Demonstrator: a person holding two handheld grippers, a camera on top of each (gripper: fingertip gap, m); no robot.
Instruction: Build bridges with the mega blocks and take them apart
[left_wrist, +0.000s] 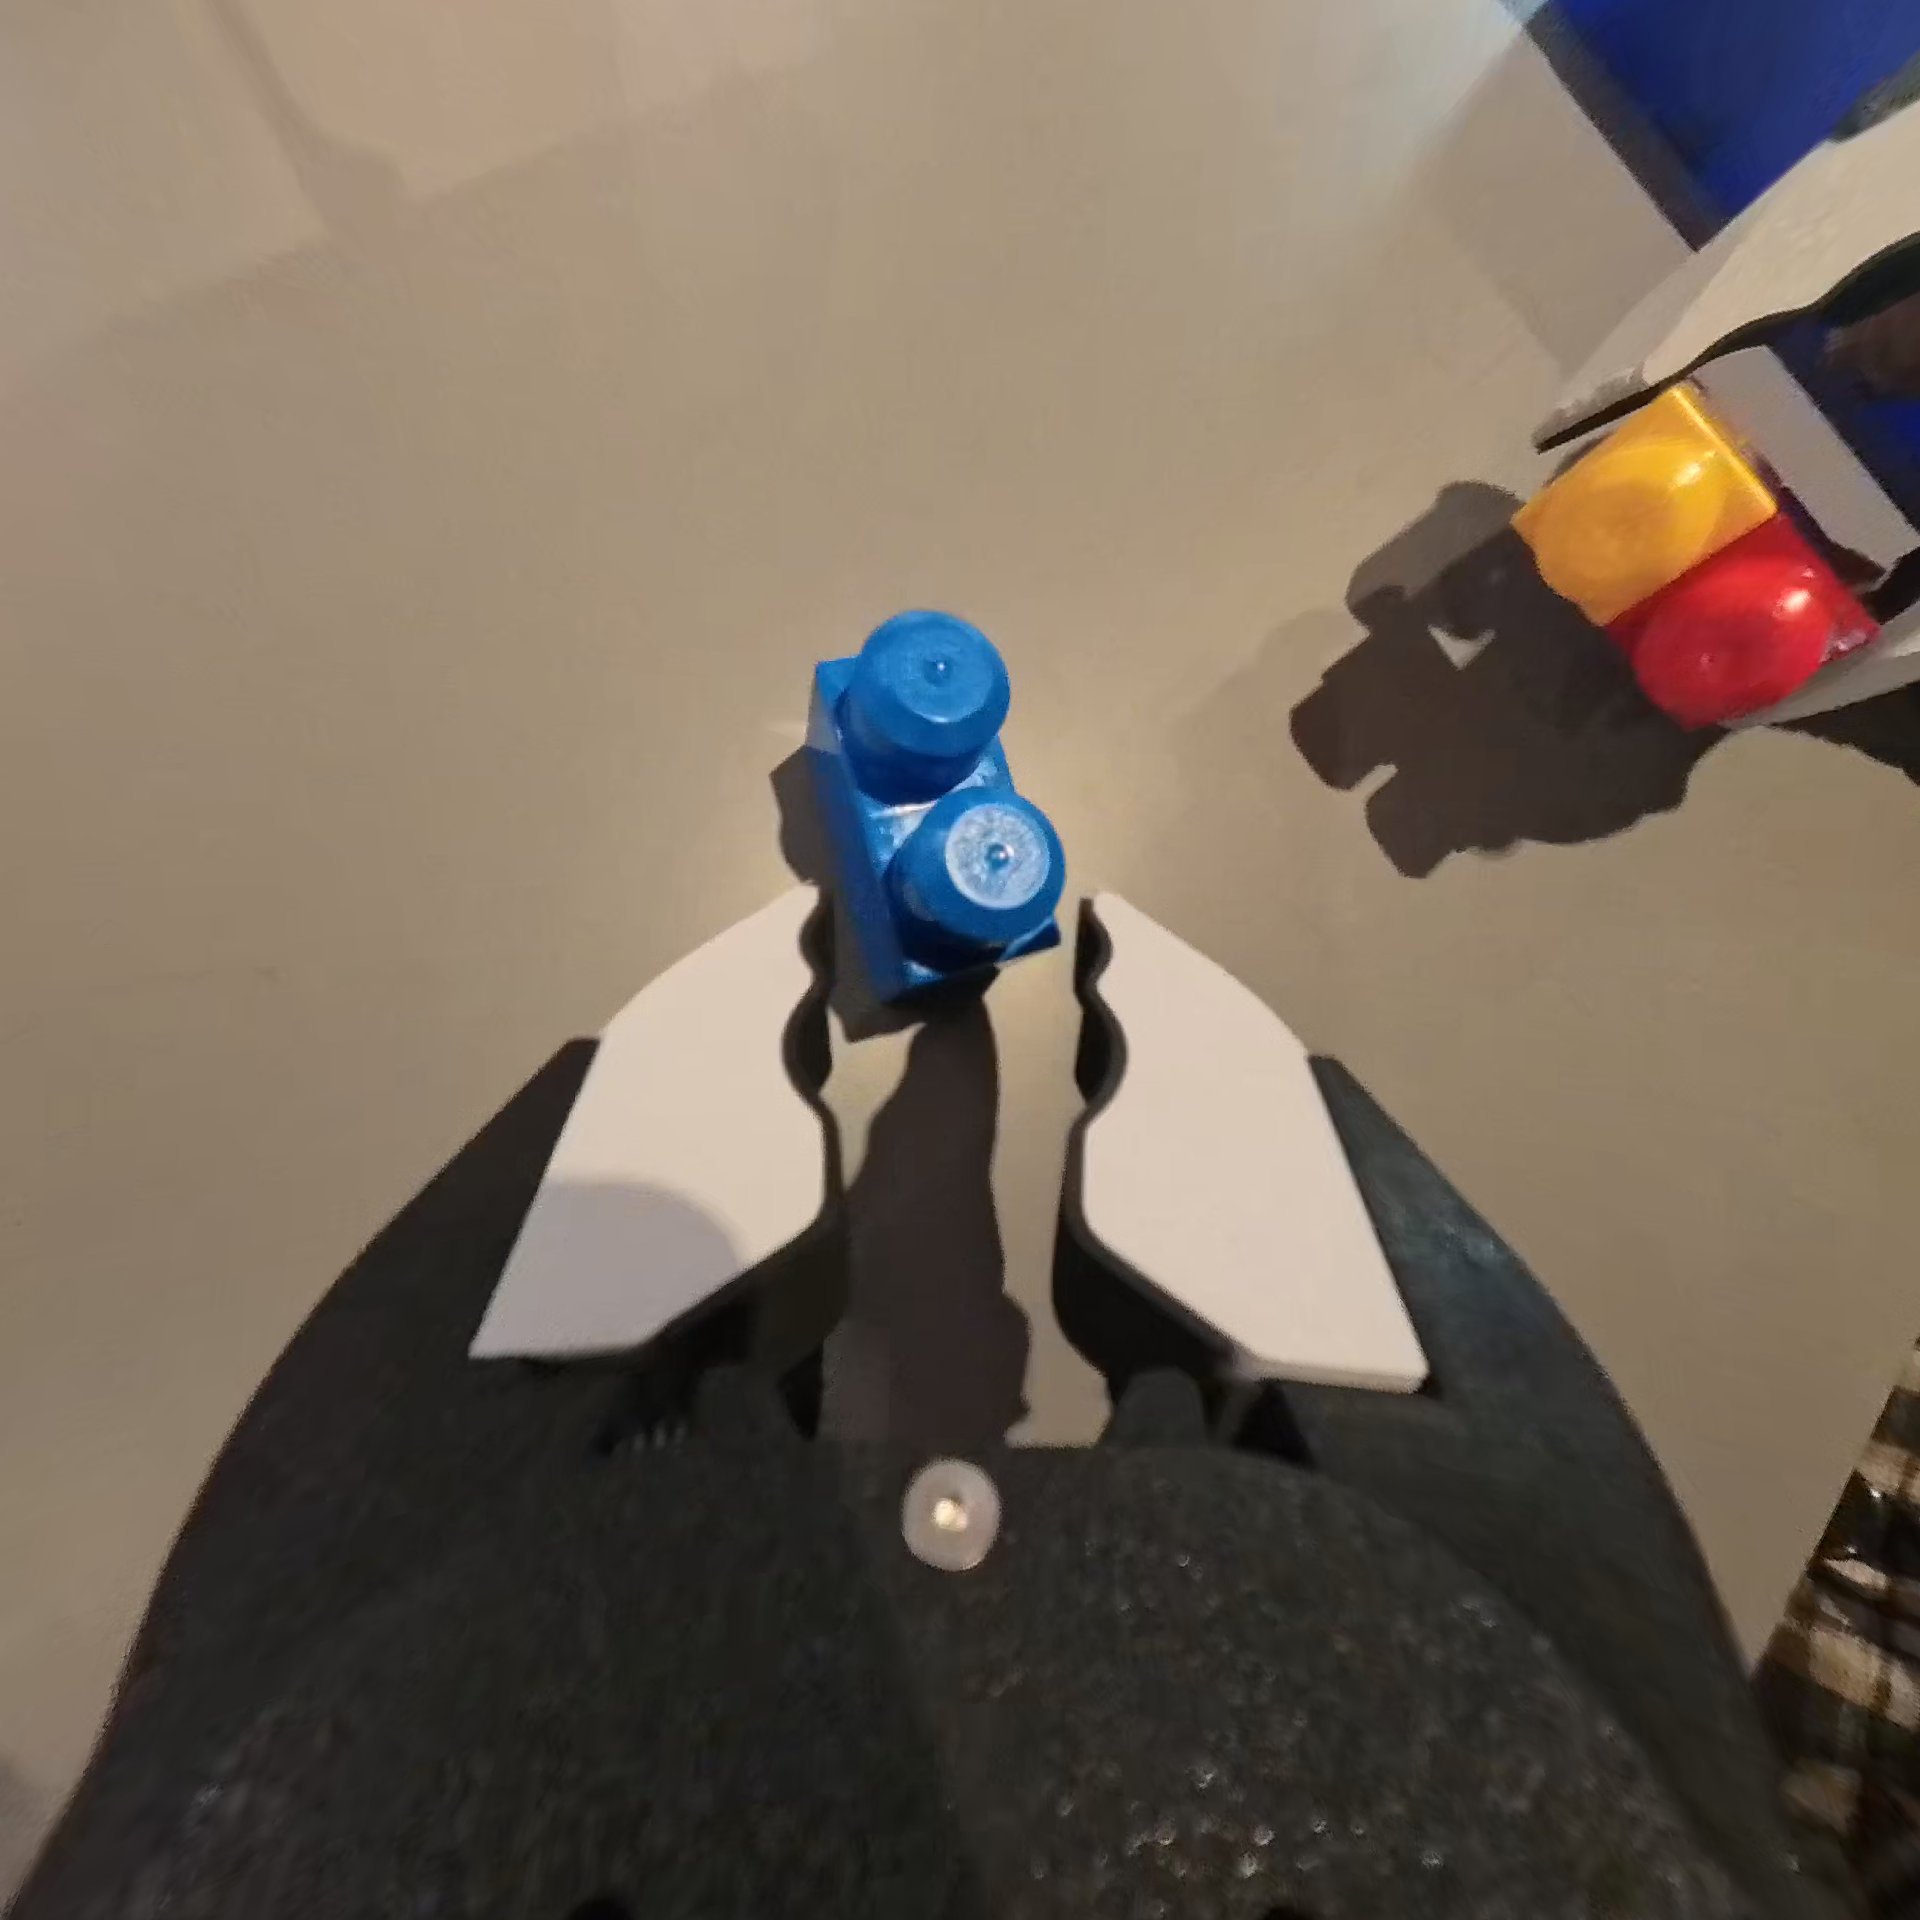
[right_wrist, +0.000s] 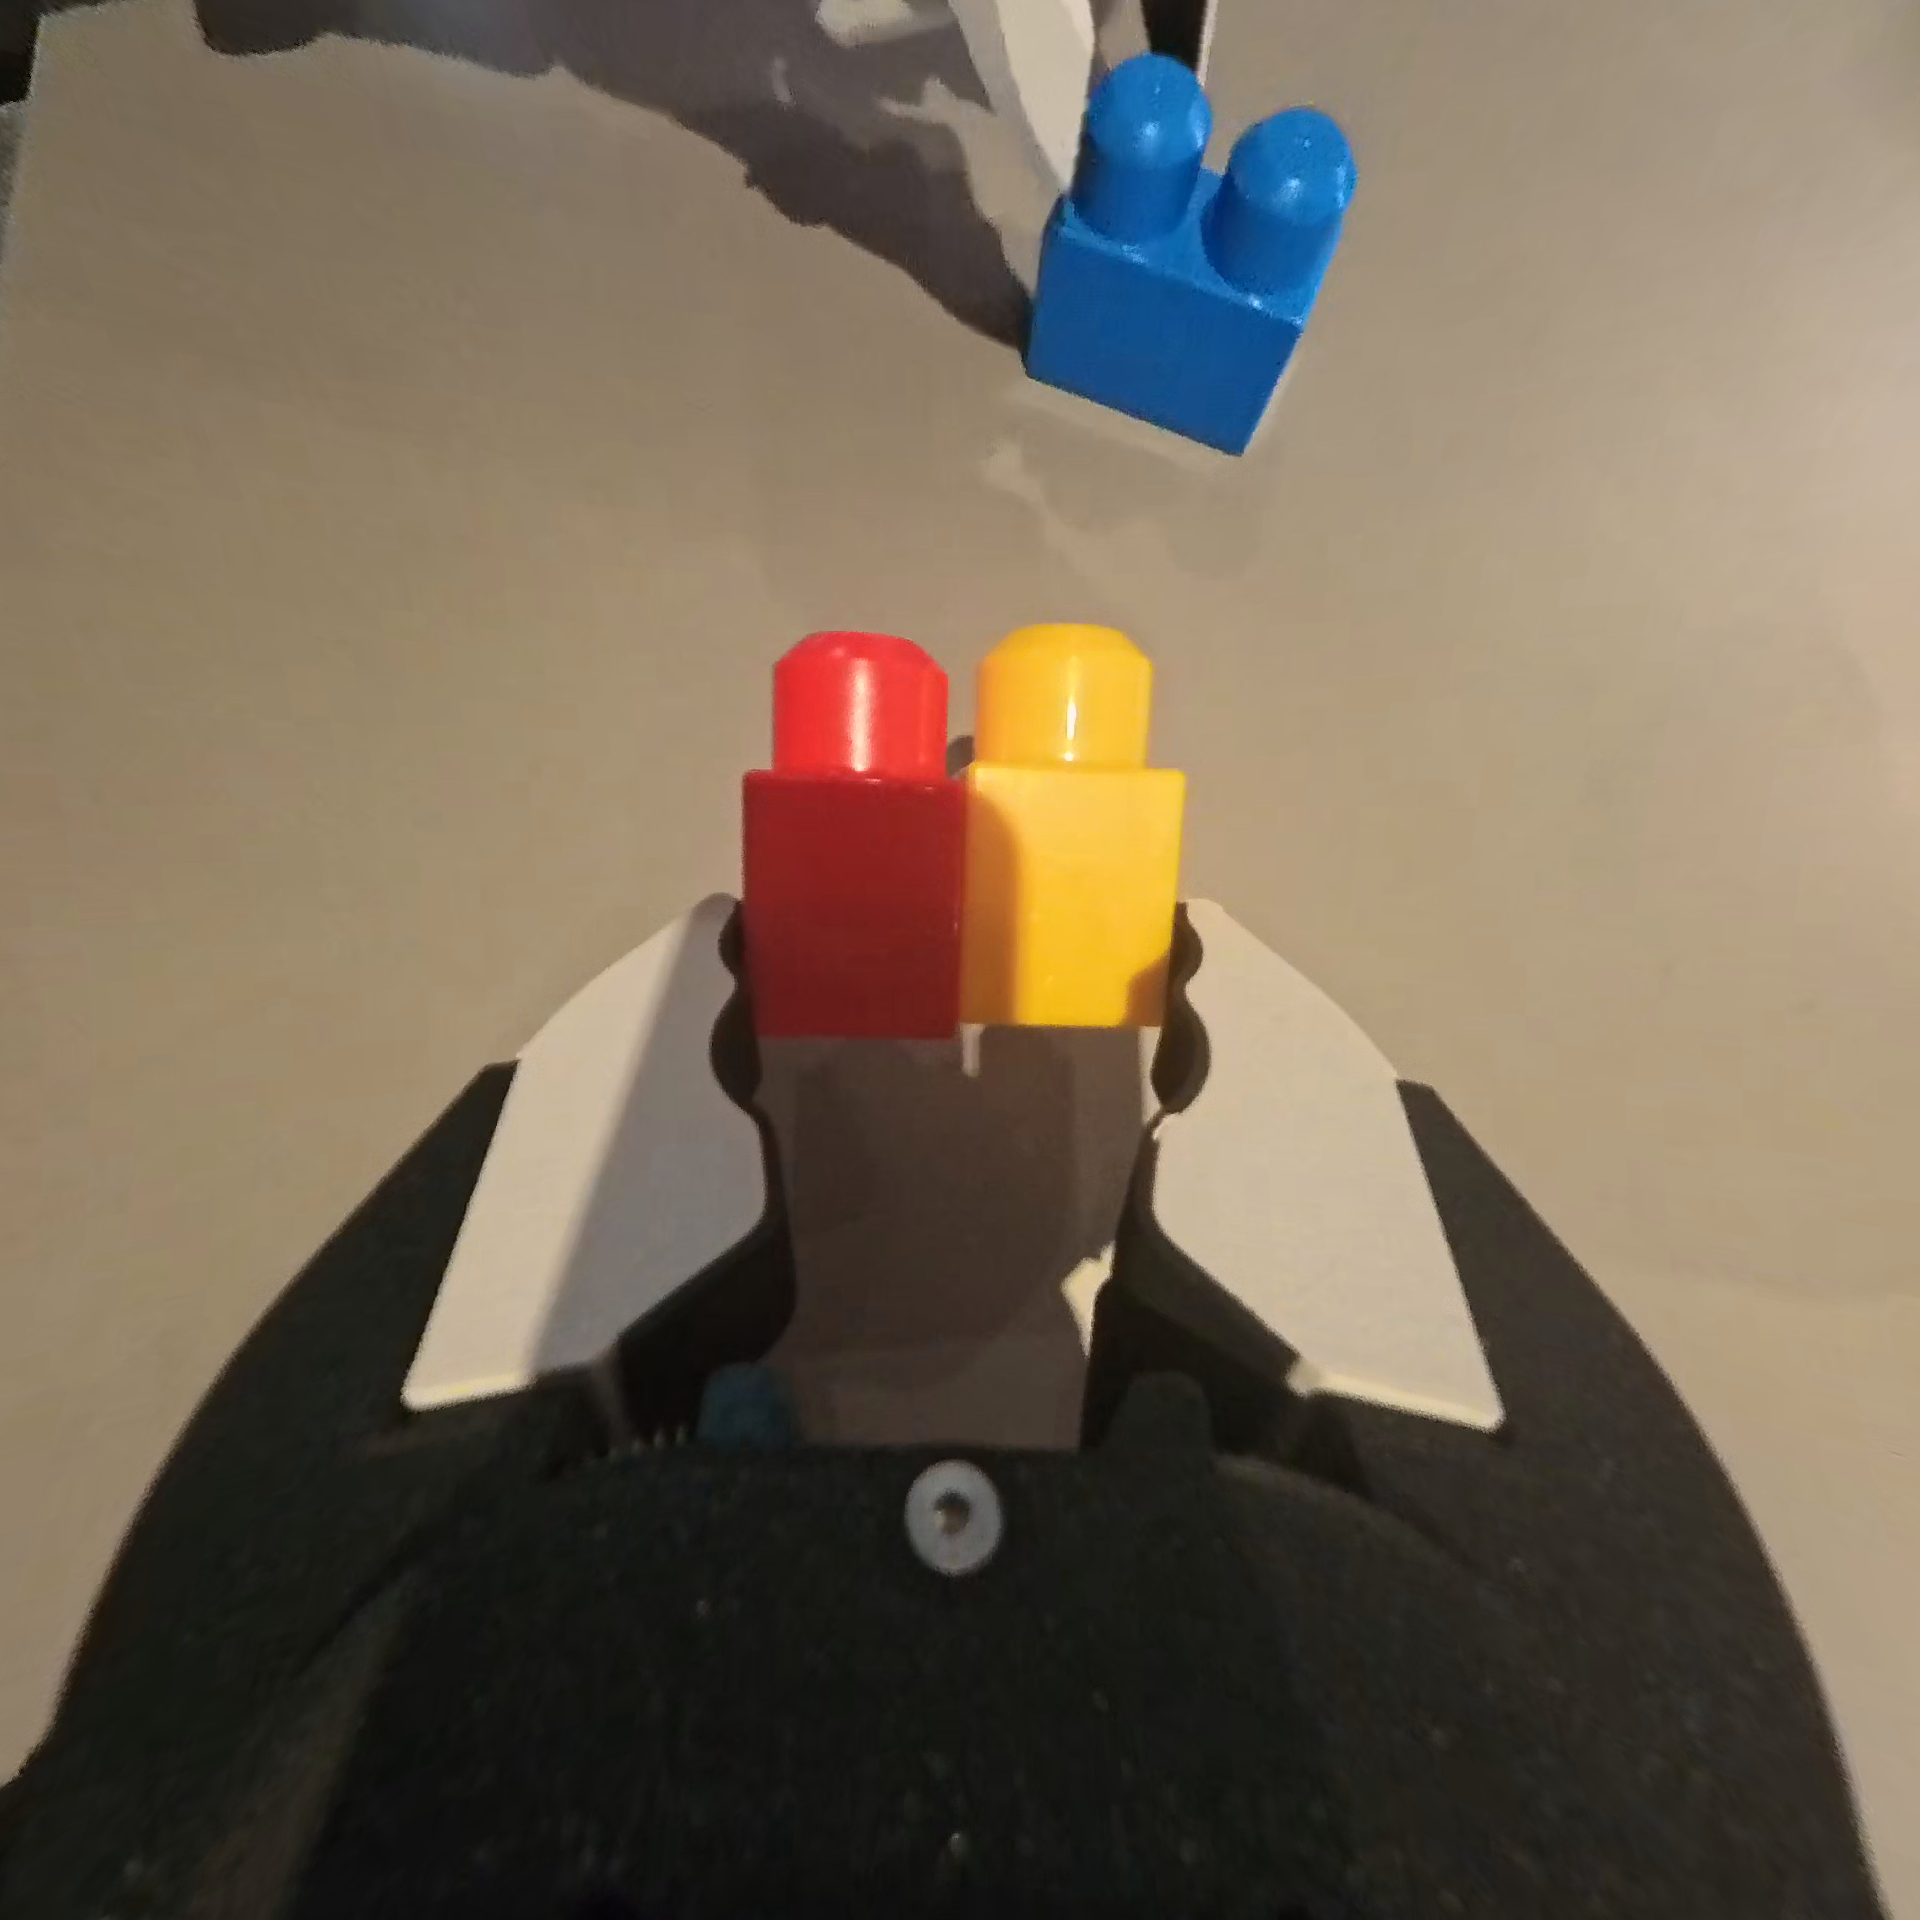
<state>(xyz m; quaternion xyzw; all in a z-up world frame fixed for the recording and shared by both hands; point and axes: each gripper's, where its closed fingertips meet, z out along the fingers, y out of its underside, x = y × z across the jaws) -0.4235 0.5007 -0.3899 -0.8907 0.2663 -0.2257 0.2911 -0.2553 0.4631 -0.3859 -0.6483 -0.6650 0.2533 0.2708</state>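
Each claw, the left claw (left_wrist: 951, 914) and the right claw (right_wrist: 961, 920), has two white wedge-shaped fingers (left_wrist: 707, 1132) with black wavy inner edges (scalloped like teeth) on a black grainy body; a pale round screw (left_wrist: 951, 1522) sits centred behind them.

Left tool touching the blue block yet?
Apart. The left wrist view shows the left tool open: table shows between its right finger and the blue block, while the left fingertip sits close beside it with a dark sliver between.
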